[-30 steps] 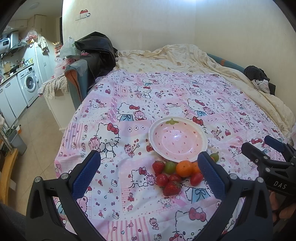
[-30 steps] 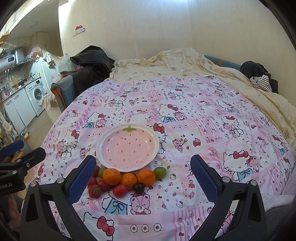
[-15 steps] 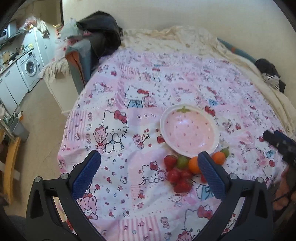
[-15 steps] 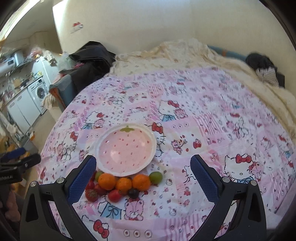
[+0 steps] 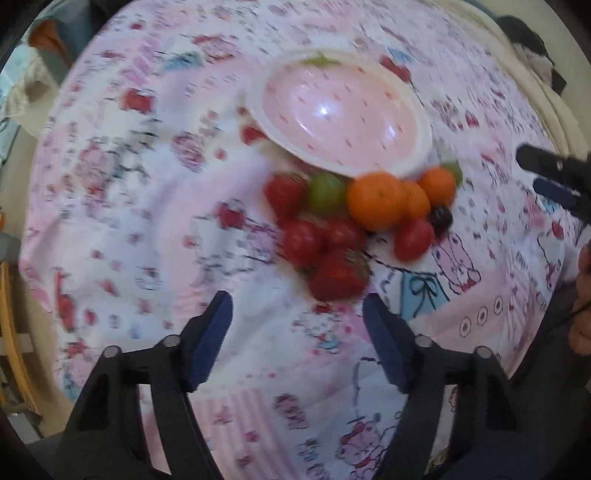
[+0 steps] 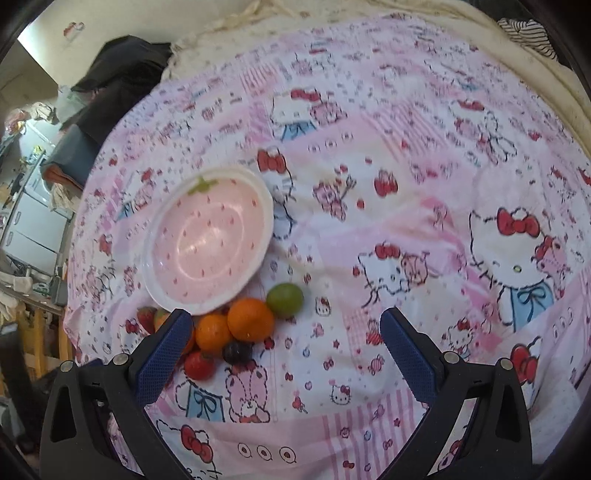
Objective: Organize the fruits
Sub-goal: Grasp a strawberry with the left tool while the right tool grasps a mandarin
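Moved in low and close over the fruit since a second ago: both grippers, formerly hovering high above the whole bed with the wall in sight. Left gripper spread wide, nothing between its ribbed blue pads, aimed just short of a bumpy red strawberry. Right gripper likewise spread wide and empty, left pad overlapping the edge of the fruit pile. Fruit clustered in a tight heap on the soft cotton cartoon-cat bedspread, touching the near rim of a glossy round pink bowl with white rim, printed with red seed specks and a green leaf, holding nothing. Smooth round oranges side by side at the rim; a waxy green grape-like fruit just beside them; a small dark berry and a shiny red tomato in front. From the left wrist, a second green fruit and further red strawberries or tomatoes, heavily smeared by motion blur, hard to tell apart. Leftmost fruit partly hidden behind the right gripper's left pad. Other gripper's black and blue tip cut off at the left view's right edge, with a sliver of skin below it. Crumpled cream blanket beyond the bedspread; dark clothing piled to the left.
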Action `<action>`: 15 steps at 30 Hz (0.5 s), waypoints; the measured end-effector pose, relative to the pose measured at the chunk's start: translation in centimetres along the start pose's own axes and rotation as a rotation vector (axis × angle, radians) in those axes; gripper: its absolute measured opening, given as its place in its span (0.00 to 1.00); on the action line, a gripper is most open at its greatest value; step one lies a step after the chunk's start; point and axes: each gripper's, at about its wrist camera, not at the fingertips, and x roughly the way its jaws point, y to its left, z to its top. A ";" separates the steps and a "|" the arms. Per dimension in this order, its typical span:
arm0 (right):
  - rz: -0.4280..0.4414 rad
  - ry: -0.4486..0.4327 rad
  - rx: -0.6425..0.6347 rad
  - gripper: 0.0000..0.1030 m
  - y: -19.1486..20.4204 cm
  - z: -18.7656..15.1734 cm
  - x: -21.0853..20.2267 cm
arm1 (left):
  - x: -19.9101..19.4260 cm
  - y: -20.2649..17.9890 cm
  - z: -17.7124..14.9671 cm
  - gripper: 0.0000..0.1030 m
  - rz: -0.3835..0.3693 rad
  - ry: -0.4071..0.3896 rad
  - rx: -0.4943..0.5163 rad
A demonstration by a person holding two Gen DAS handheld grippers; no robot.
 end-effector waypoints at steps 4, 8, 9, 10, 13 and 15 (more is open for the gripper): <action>-0.008 0.007 -0.030 1.00 0.5 -0.3 0.2 | 0.8 -1.5 0.4 0.67 0.006 -0.036 0.019; -0.006 0.006 -0.050 1.00 1.0 -0.4 0.2 | 2.2 -2.7 1.1 0.63 0.053 -0.034 0.071; -0.008 0.005 -0.051 1.00 0.9 -0.4 0.2 | 2.5 -2.9 1.2 0.61 0.063 -0.035 0.081; -0.009 0.004 -0.052 1.00 0.9 -0.4 0.2 | 2.8 -3.2 1.3 0.60 0.082 -0.041 0.092; -0.012 0.008 -0.056 1.00 0.9 -0.4 0.4 | 2.8 -3.1 1.5 0.57 0.101 -0.049 0.085; -0.019 0.006 -0.061 1.00 0.9 -0.4 0.4 | 2.7 -2.8 1.6 0.51 0.111 -0.049 0.079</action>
